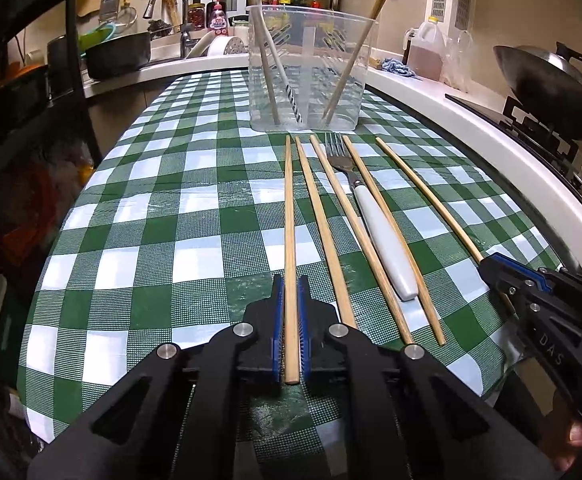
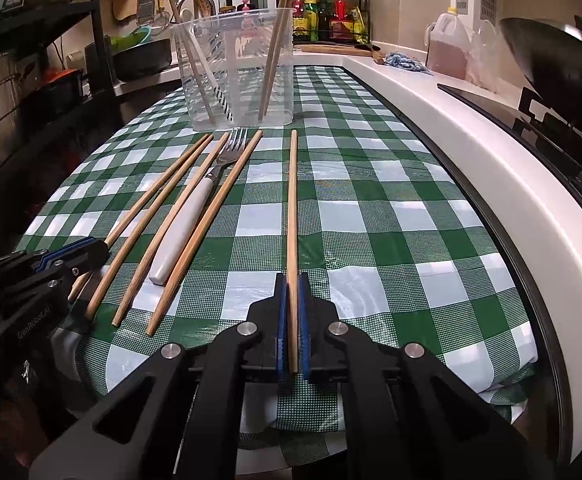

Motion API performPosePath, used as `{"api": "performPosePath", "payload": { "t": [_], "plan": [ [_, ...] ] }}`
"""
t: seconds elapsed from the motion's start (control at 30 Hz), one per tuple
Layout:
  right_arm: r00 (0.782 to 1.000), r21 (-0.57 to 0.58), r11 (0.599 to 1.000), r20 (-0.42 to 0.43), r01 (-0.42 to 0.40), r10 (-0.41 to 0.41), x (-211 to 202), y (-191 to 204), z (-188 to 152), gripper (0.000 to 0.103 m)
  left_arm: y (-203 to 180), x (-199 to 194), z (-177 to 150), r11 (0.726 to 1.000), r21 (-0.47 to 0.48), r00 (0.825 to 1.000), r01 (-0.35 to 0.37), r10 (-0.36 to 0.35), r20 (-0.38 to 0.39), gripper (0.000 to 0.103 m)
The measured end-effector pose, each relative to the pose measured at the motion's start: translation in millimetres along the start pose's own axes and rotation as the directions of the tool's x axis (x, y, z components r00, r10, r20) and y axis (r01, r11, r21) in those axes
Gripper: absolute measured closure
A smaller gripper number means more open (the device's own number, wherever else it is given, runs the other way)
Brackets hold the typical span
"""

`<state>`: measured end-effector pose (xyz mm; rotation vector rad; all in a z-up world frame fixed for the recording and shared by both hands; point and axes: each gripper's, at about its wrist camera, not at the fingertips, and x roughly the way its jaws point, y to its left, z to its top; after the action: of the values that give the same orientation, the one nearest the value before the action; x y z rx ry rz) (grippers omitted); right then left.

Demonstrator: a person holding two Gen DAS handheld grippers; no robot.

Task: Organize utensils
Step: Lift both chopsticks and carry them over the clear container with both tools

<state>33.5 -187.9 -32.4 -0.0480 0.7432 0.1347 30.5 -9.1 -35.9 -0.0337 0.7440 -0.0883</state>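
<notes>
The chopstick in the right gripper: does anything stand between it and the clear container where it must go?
Nothing visible does. The right gripper holds the outermost chopstick, apart from the fork to its left. Only bare checked tablecloth lies ahead up to the clear container, whose top is open.

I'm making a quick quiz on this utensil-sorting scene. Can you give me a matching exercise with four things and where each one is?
Things:
1. fork
2. leftmost chopstick
3. rightmost chopstick
4. white spoon

Places:
A. standing in the clear container
B. between the fingers of the left hand-held gripper
C. lying free on the checked cloth among loose chopsticks
D. between the fingers of the right hand-held gripper

Pairs: 1-C, 2-B, 3-D, 4-A
</notes>
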Motion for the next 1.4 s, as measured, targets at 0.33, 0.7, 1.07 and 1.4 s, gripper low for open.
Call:
{"api": "performPosePath", "payload": {
  "t": [0.33, 0.7, 1.07, 1.4],
  "plan": [
    [1.000, -0.002, 1.000, 0.003, -0.001, 0.001, 0, 0, 0, 0.097, -1, 0, 0, 1.000, 0.002, 1.000, -0.001, 0.001, 0.002, 0.096],
    [1.000, 0.008, 1.000, -0.013, -0.007, 0.008, -2, -3, 4, 0.098, 0, -1, 2, 1.000, -0.005, 1.000, 0.003, -0.003, -0.006, 0.096],
    [0.996, -0.020, 1.000, 0.087, 0.020, -0.018, -47, 4, 25, 0.098, -1, -34, 11, 1.000, 0.019, 0.996, 0.016, -0.018, 0.088, 0.096],
    [0.989, -0.023, 0.999, 0.147, 0.030, -0.026, -81, 3, 35, 0.098, 0, -64, 21, 0.999, 0.029, 0.978, 0.014, -0.019, 0.207, 0.096]
  ]
}}
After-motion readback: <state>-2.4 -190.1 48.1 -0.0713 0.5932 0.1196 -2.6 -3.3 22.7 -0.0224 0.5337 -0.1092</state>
